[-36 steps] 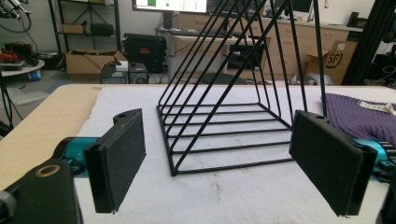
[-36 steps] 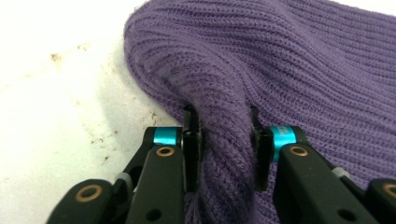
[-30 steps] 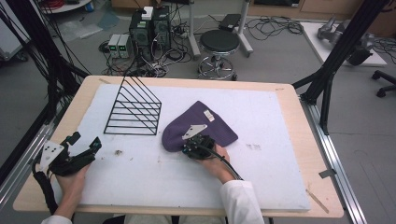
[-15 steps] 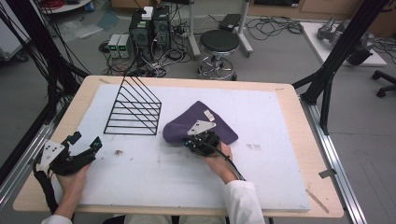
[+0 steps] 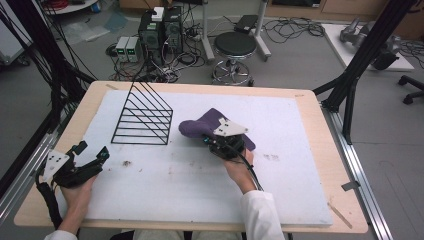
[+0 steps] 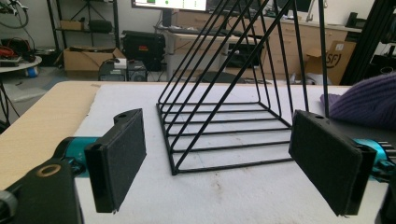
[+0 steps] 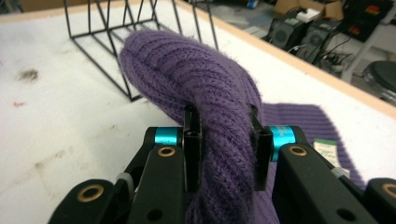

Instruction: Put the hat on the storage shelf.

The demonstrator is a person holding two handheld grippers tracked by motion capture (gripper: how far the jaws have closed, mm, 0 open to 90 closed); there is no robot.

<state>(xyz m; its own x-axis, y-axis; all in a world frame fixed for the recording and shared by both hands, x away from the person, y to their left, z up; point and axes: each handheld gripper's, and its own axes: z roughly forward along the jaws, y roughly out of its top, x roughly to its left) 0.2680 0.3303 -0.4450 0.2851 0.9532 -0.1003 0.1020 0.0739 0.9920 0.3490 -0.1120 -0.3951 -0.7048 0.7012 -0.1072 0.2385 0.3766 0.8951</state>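
A purple knitted hat (image 5: 197,128) lies on the white mat near the middle of the table. My right gripper (image 5: 220,141) is shut on a bunched fold of it, and the knit (image 7: 201,88) bulges up between the two black jaws. A black wire rack (image 5: 144,116) shaped like a triangle stands just left of the hat. At the table's front left my left gripper (image 5: 92,154) is held open, its pads (image 6: 121,154) wide apart with nothing between them. It faces the rack (image 6: 224,112), and the hat (image 6: 369,100) shows at the right edge of its view.
A white foam mat (image 5: 300,200) covers most of the wooden table (image 5: 320,107). Small dark stains (image 5: 126,163) mark the mat ahead of the left gripper. Black frame poles stand at both table sides. A stool (image 5: 235,47) and electronics sit on the floor beyond.
The right gripper has dragged the folded part of the hat leftward toward the rack and lifted it slightly. The left gripper has stayed in place.
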